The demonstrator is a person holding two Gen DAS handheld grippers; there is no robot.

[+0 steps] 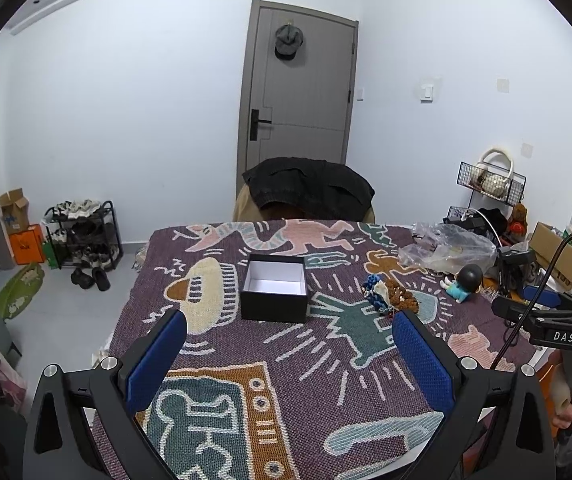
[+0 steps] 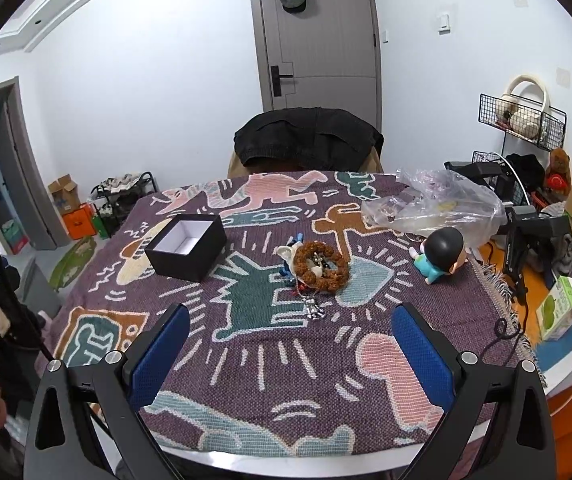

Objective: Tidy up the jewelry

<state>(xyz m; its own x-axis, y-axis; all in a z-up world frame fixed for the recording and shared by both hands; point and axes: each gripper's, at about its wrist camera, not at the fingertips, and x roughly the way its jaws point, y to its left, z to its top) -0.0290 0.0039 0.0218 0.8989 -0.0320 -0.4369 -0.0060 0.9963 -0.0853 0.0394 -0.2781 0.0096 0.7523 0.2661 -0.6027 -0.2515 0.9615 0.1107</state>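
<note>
Though both claws (image 1: pixel 289 354) (image 2: pixel 290 350) spread empty, jewelry pile (image 2: pixel 313 270) a tangle, pieces indistinct.

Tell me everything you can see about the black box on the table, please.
The black box is a small square box with no lid on it, so it stands open and upright. Outside it is matte black and looks like cardboard; inside it is white and looks empty. It sits on the patterned woven cloth, left of the jewelry pile and apart from it. Nothing else touches it; both grippers are open and away from it.
</note>
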